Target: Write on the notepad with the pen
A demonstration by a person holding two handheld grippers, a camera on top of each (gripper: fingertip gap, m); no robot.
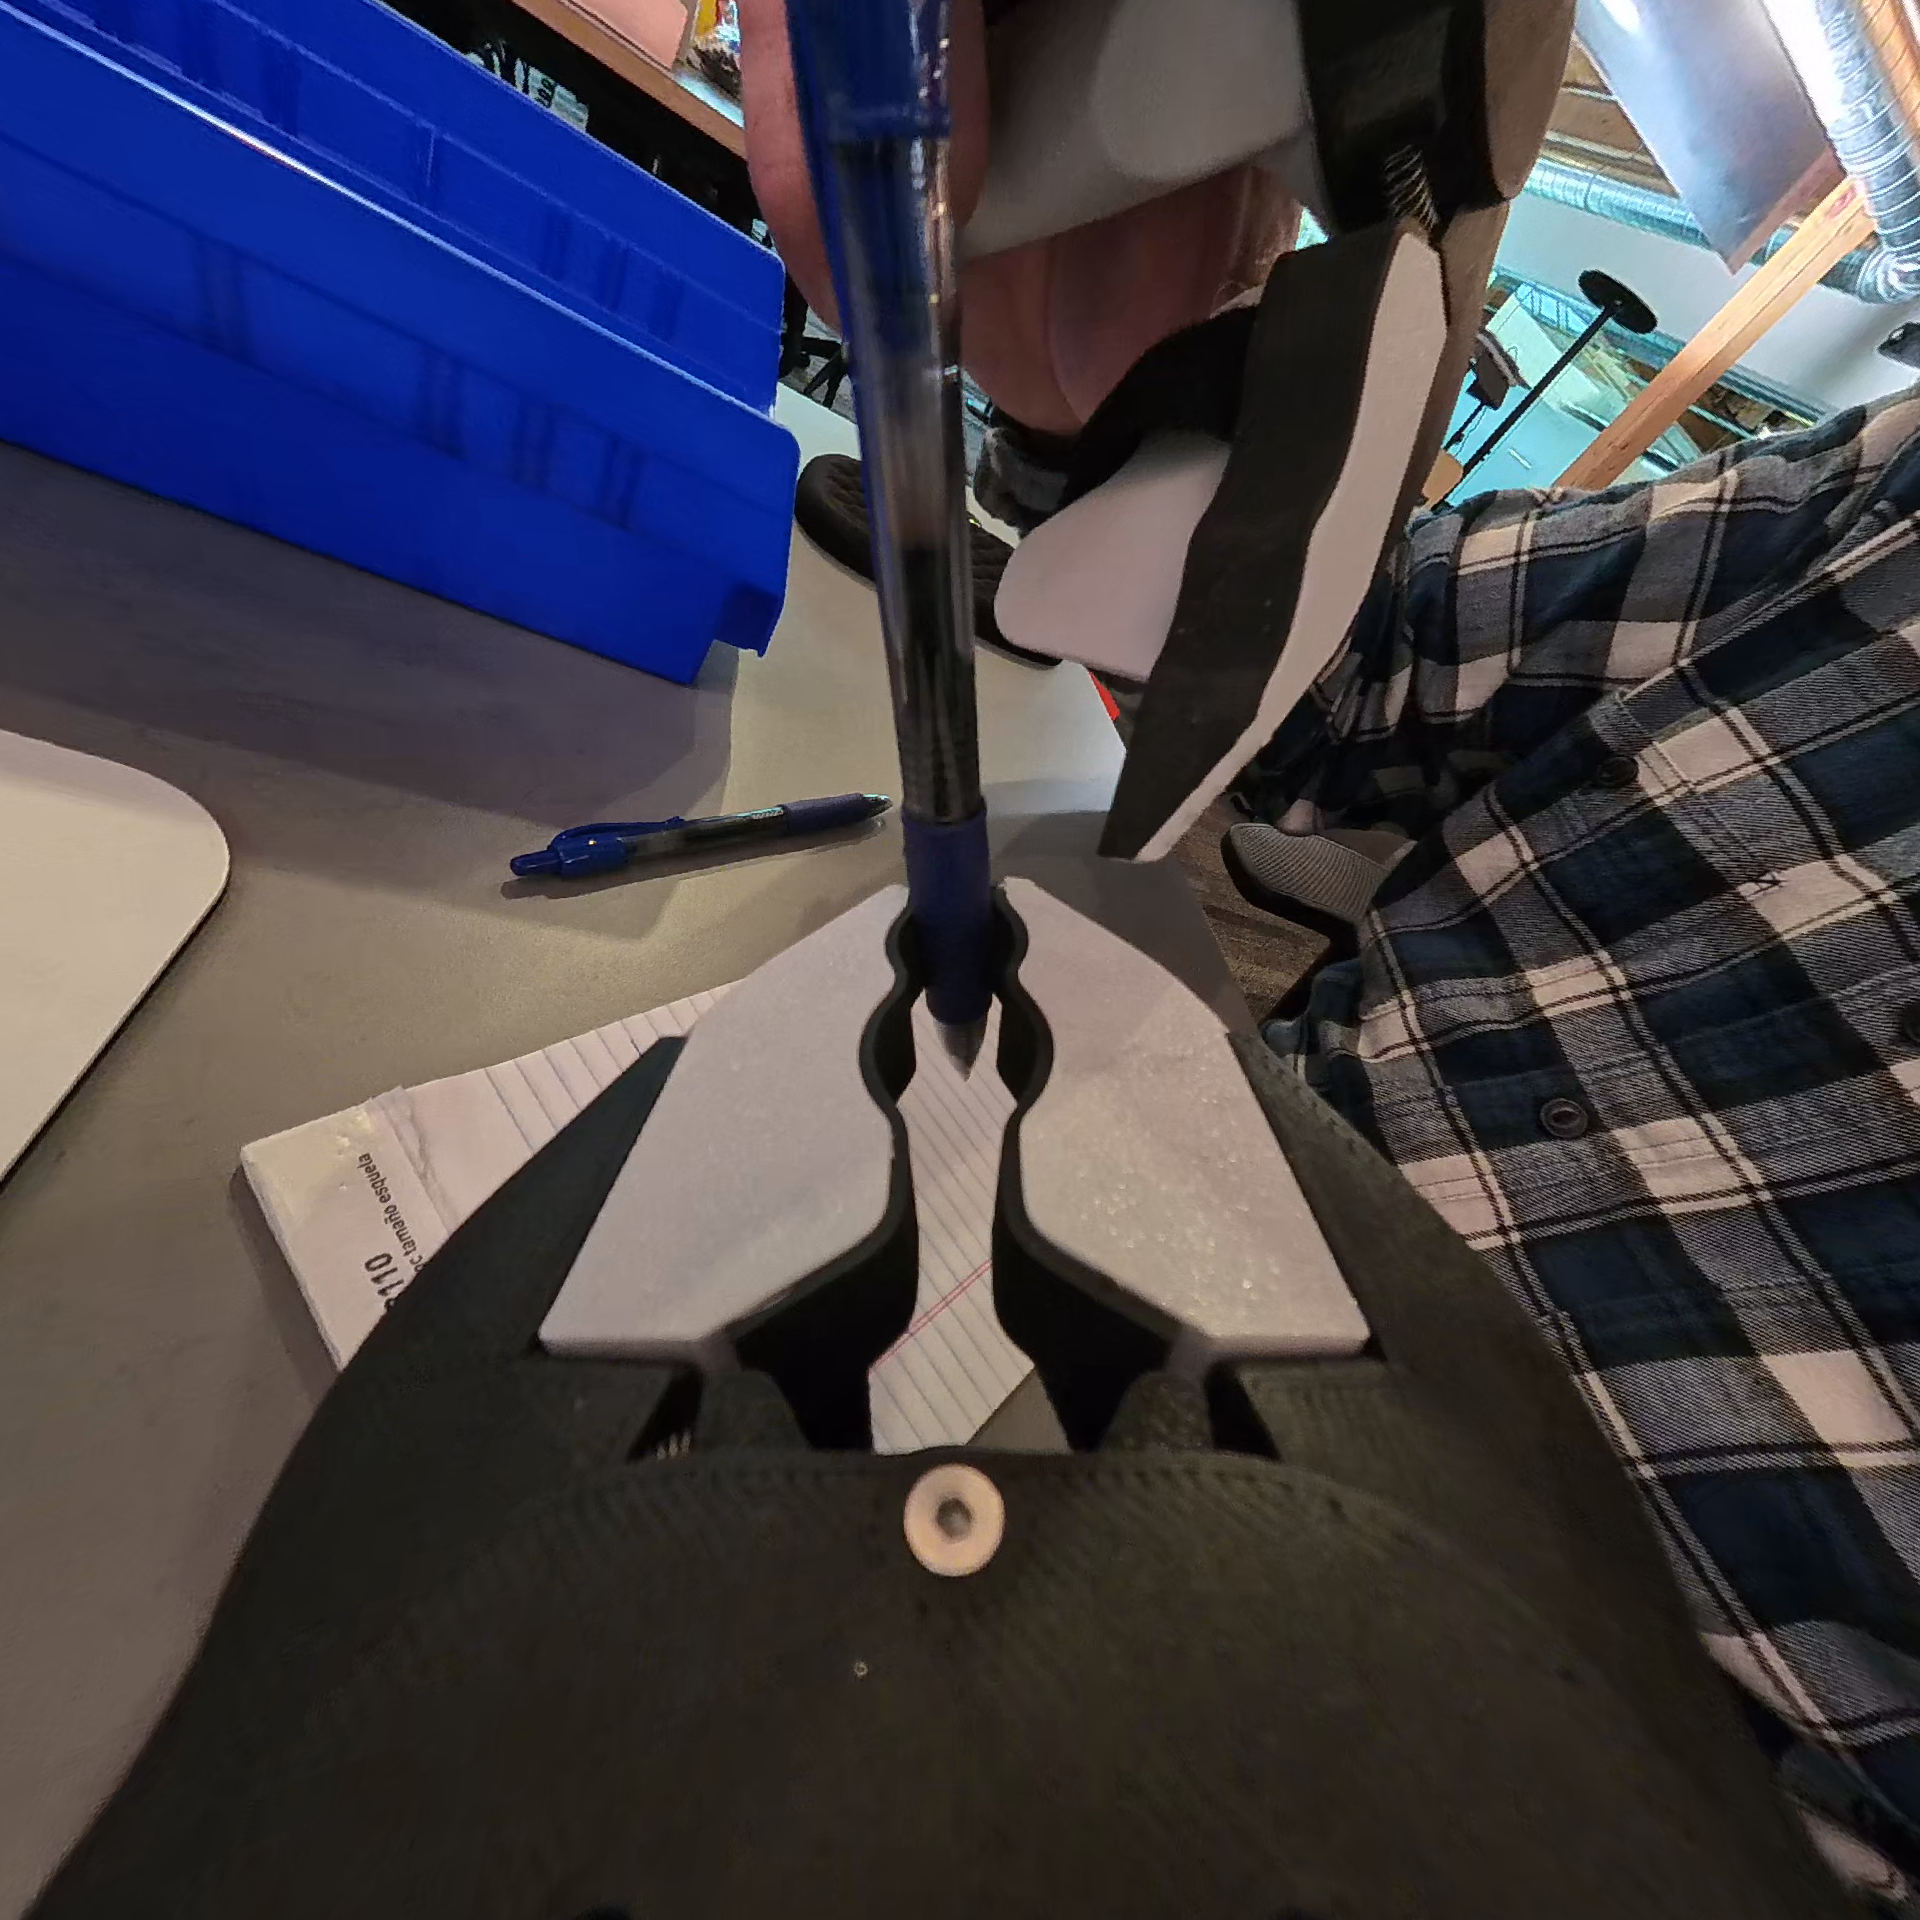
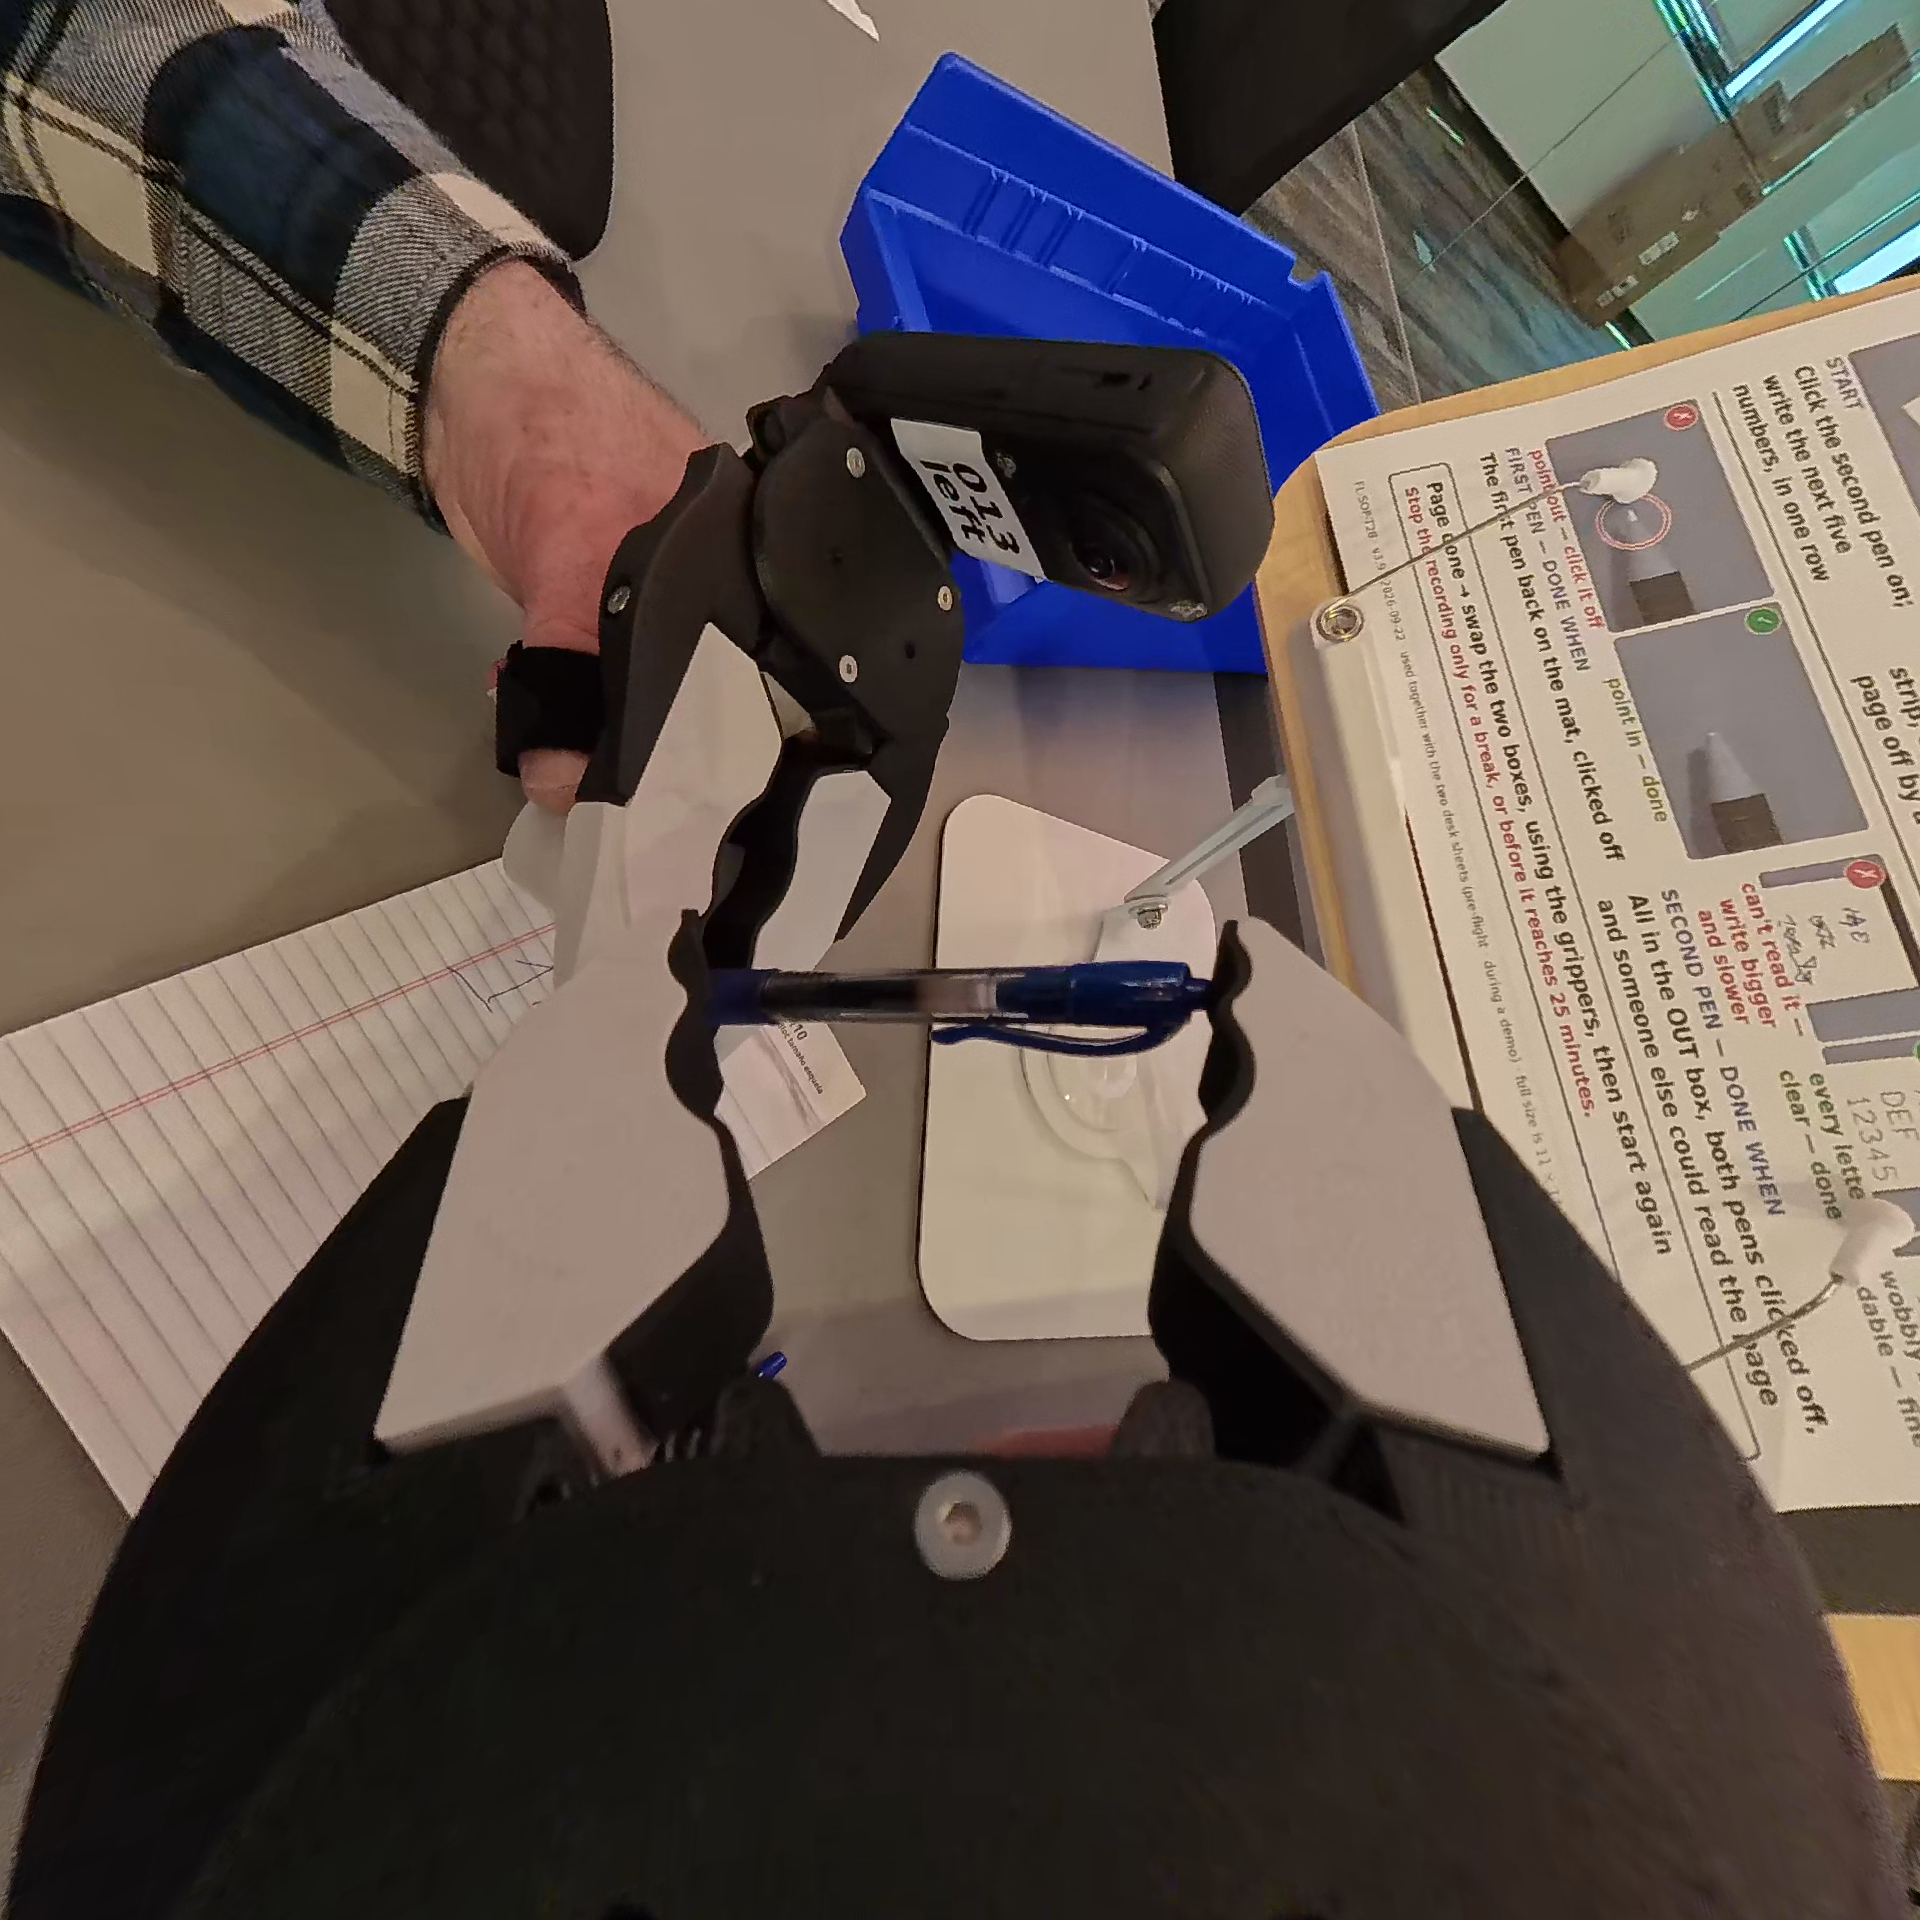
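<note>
Pen (image 1: 940, 935) clamped at blue grip in left hand-held gripper (image 1: 956, 961), jaws nearly closed, tip aimed down over notepad (image 1: 561, 1101) on desk (image 1: 364, 831). Right hand-held gripper (image 2: 956, 997) wide open; pen spans gap lengthwise, clicker end touching right pad, not squeezed. Second pen (image 1: 701, 833) lies on desk beside blue bin (image 1: 364, 343).

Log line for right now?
left gripper shut on blue pen | tip over notepad | right gripper open | second pen on table
</note>
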